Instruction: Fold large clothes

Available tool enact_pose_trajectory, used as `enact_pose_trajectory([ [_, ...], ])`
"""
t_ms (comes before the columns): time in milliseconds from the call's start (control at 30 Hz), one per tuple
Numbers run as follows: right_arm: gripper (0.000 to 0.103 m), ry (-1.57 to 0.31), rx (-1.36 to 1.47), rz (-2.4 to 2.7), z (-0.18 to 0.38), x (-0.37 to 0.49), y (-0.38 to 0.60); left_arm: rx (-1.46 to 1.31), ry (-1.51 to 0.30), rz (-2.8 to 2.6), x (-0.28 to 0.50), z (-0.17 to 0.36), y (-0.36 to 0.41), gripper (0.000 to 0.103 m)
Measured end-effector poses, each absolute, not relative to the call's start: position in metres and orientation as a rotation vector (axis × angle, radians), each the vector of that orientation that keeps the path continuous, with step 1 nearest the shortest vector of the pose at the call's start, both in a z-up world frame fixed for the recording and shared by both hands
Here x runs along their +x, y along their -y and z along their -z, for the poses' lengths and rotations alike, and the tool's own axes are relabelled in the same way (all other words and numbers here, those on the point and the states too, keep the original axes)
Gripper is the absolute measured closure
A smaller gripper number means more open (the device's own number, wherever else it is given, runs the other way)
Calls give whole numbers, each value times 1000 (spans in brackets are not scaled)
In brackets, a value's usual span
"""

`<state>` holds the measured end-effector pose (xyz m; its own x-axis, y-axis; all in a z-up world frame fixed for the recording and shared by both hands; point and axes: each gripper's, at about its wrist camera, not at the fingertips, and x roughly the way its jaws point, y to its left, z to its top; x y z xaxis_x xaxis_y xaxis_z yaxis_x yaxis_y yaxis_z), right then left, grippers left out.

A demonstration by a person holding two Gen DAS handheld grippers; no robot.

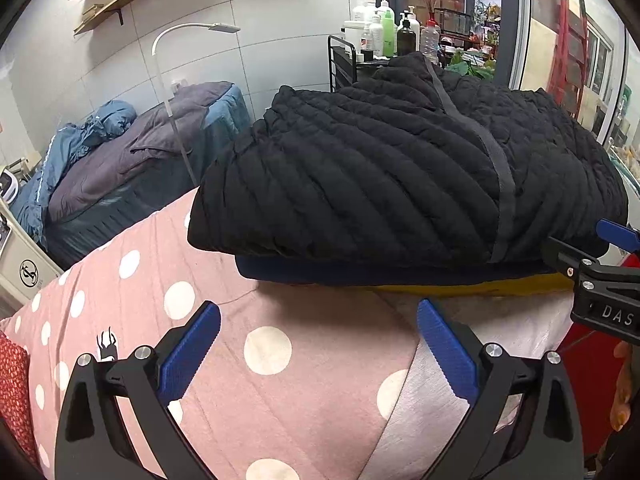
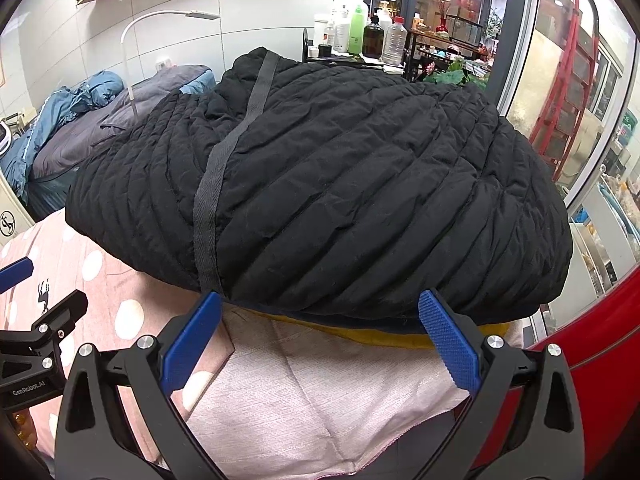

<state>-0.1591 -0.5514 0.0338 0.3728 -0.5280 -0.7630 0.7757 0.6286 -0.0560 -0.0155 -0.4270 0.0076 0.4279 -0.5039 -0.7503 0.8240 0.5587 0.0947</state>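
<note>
A black quilted jacket (image 1: 400, 176) lies folded in a thick bundle, a grey strap (image 1: 500, 184) running over it. It rests on a dark blue garment (image 1: 360, 272) and a yellow one (image 1: 480, 289). It fills the right wrist view (image 2: 340, 184). My left gripper (image 1: 319, 324) is open and empty, just short of the stack's front left edge. My right gripper (image 2: 320, 312) is open and empty, fingertips at the jacket's front edge. The right gripper also shows at the left wrist view's right edge (image 1: 612, 264).
The stack sits on a pink polka-dot quilt (image 1: 240, 360) with a pale pink cloth (image 2: 312, 380) over it. A second bed with blue and grey bedding (image 1: 120, 160) stands at back left. A rack of bottles (image 1: 384, 32) is behind. A red ladder (image 2: 568, 92) stands at right.
</note>
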Motion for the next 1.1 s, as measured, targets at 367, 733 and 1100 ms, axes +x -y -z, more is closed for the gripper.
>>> enact_pose_trajectory([
  [367,6,-839,327,846,-33,-156,550,495,-749,855,-13,-6,428,6],
  [733,6,-846,325,846,-31,-156,548,516,-735,865,-20,-8,430,6],
  [1100,6,-839,300,869,-32,-160,546,513,-755,893,-24,-7,434,6],
])
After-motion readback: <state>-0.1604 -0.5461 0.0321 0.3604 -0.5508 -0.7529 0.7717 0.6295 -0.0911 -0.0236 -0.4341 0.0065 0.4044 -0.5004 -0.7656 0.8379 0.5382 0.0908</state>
